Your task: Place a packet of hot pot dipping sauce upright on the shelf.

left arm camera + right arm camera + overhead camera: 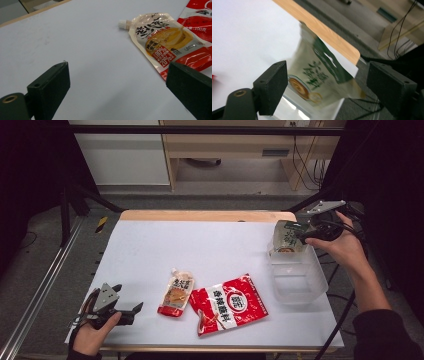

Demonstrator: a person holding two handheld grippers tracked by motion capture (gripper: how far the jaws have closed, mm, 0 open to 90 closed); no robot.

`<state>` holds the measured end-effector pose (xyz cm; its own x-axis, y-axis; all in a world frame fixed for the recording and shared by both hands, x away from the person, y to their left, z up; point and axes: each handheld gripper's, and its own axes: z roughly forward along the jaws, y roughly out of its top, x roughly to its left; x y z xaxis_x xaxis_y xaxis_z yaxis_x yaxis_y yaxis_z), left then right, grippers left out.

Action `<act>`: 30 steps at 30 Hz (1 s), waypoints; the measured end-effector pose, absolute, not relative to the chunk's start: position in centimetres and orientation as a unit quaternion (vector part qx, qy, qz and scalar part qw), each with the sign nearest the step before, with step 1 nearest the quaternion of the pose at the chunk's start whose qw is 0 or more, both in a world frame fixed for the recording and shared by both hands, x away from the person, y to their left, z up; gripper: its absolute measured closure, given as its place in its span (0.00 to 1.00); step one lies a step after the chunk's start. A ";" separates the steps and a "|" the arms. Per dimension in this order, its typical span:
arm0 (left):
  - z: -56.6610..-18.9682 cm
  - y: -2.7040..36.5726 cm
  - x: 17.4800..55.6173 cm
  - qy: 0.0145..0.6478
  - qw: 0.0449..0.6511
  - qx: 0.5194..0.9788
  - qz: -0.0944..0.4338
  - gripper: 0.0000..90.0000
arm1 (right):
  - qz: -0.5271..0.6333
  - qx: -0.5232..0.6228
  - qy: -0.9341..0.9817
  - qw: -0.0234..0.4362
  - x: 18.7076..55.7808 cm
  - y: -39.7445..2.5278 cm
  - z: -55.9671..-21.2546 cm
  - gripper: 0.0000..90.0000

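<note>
The left gripper (117, 82) has its jaws spread wide over bare white table (82, 37). Beyond the right jaw lies a spouted pouch (160, 40), overlapping a red packet (197, 30) past it.

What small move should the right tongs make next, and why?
Probably draw back clear of the clear plastic bin. The right tongs stand open, and the green-and-white snack pouch already sits at the bin's far rim, seemingly released.

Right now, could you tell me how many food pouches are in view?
3: a spouted pouch and a red pouch on the table, and a green pouch over the clear bin.
</note>
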<state>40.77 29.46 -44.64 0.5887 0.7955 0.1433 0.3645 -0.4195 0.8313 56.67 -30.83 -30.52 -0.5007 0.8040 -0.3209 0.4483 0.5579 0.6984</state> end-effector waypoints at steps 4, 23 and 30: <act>-44.6 29.3 40.7 0.362 0.397 0.799 0.272 0.06 | 0.297 0.364 0.819 0.330 54.8 -28.8 -29.5 0.14; -44.6 28.5 40.6 0.348 0.392 0.807 0.273 0.05 | 0.409 0.249 0.840 0.256 46.8 -13.8 -32.6 0.15; -44.6 27.8 40.5 0.336 0.387 0.813 0.276 0.05 | 0.415 0.254 0.842 0.233 46.9 -9.3 -34.6 0.20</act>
